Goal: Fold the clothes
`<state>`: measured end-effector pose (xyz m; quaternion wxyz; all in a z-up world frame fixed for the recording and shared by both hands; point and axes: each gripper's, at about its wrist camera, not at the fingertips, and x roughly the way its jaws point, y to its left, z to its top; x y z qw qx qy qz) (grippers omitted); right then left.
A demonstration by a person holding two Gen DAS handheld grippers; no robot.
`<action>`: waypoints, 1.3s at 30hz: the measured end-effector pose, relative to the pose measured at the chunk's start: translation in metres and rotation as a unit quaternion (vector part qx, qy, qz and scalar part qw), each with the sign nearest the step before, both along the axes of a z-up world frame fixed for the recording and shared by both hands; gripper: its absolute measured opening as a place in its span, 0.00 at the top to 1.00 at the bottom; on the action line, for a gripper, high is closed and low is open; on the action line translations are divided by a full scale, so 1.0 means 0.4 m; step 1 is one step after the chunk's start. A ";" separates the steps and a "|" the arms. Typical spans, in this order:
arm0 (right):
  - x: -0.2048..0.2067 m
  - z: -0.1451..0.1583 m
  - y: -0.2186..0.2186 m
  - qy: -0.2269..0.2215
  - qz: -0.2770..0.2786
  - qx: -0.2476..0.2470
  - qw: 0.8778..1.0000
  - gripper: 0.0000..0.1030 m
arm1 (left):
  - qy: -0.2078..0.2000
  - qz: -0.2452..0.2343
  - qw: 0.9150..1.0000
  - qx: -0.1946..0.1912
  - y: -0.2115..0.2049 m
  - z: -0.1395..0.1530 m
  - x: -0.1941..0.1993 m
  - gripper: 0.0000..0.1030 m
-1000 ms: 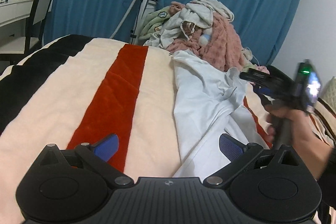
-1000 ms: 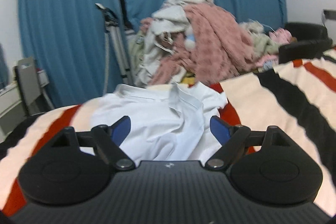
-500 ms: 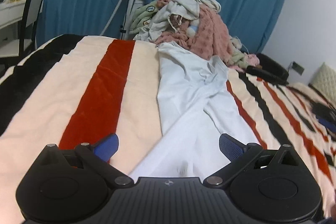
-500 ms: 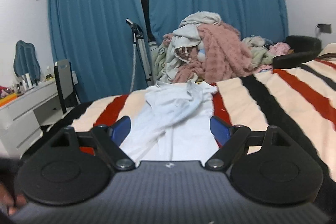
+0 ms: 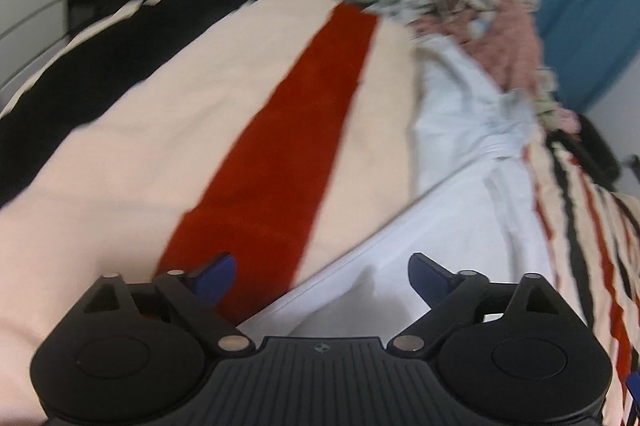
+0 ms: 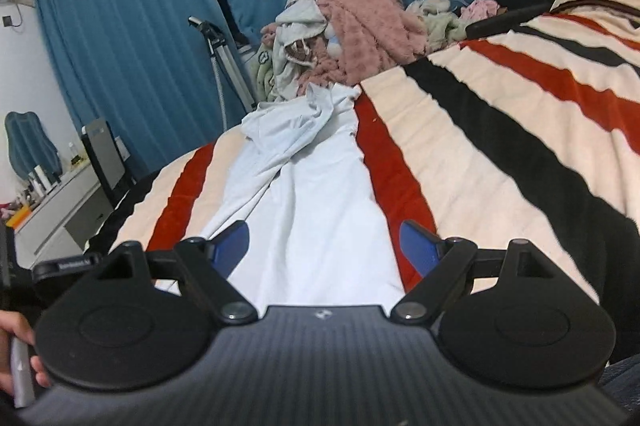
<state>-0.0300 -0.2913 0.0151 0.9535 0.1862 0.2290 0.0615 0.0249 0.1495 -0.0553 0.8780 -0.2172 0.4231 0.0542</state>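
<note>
A pale blue-white cotton shirt [image 6: 316, 210] lies stretched lengthwise along a plush bed blanket striped in cream, red and black [image 6: 500, 130]; its near hem runs up to the cameras and its crumpled collar end reaches toward a heap of unfolded laundry, pink knit and grey and green pieces [image 6: 344, 34], piled at the far edge of the bed before teal curtains [image 6: 120, 26]. The left gripper [image 5: 322, 272], tilted downward over the shirt's near left edge, has its blue-padded jaws spread broadly, having just been closing a little, with the hem's border and a red stripe showing between them and nothing pinched; this view is blurred. The right gripper [image 6: 324, 246] hovers over the shirt's near end, jaws wide apart, the cloth lying flat between the blue pads [image 6: 418, 246] untouched; at that view's left edge, a hand [image 6: 18, 350] grips a handle. A white dresser [image 6: 60, 210] stands beside the bed.
</note>
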 end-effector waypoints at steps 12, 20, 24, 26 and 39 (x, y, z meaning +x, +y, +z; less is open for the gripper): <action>0.011 -0.019 -0.024 0.026 0.000 0.037 0.999 0.19 | 0.095 -0.013 0.993 0.065 -0.038 -0.022 -0.048 0.92; 0.000 -0.006 -0.037 0.006 -0.013 0.028 1.000 0.19 | -0.002 -0.156 0.980 0.124 -0.181 0.124 -0.191 0.96; -0.001 -0.001 -0.052 -0.004 -0.013 0.031 0.999 0.19 | -0.037 -0.213 0.971 0.100 -0.284 0.171 -0.249 0.97; 0.000 -0.001 -0.065 -0.003 -0.018 0.034 0.999 0.19 | -0.041 -0.238 0.968 0.072 -0.338 0.175 -0.264 0.97; 0.078 -0.090 -0.149 0.137 -0.008 0.155 0.978 0.18 | 0.009 -0.266 0.963 -0.049 -0.336 0.039 -0.231 0.49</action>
